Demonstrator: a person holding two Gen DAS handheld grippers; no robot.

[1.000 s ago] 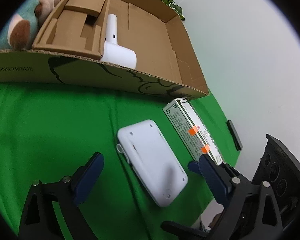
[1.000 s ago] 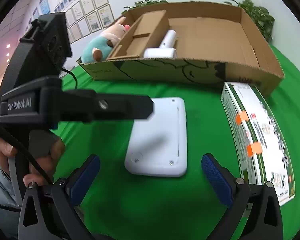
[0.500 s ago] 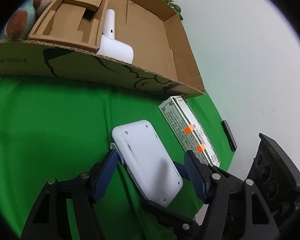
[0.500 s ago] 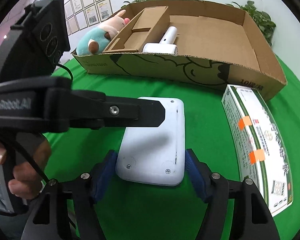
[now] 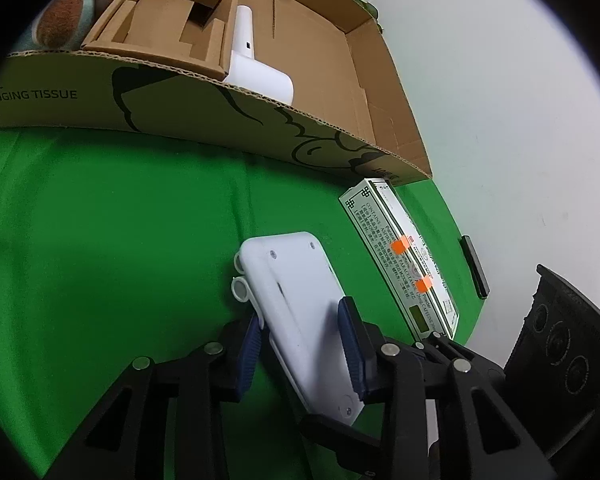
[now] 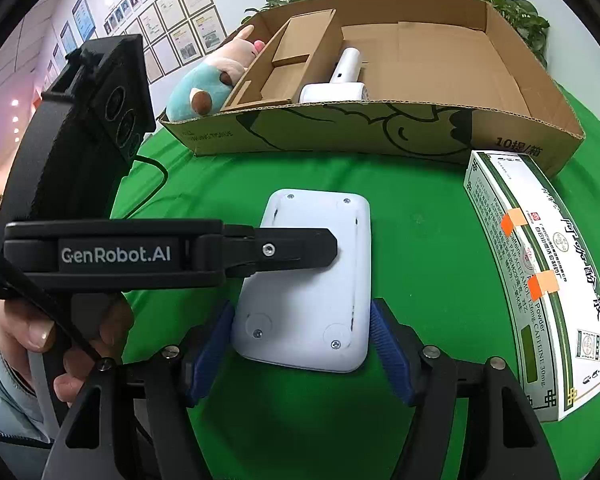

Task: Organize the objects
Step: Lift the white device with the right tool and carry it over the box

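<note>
Both grippers are on the same thing: a flat white device (image 6: 312, 284) lying underside-up — screws and round feet showing — on the green cloth (image 6: 416, 236), just in front of the cardboard box (image 6: 360, 132). The left gripper (image 5: 300, 340) has just been closing and now clenches the device across its thickness, one pad over the top face and one under the edge away from the box's open half, so that side looks tipped up off the cloth, though the fisheye makes the tilt hard to judge. The right gripper (image 6: 302, 344) grasps the end farthest from the box, its blue pads set against the two long sides. A two-handed hold probably suits a broad, smooth slab that one pinch could let swivel. The device's long axis runs toward the box wall, its rounded far end pointing at it. Beside the device, near the box's corner, a green-and-white medicine carton (image 6: 540, 280) lies roughly parallel. Inside the box sits a white hair dryer (image 6: 340, 84).
</note>
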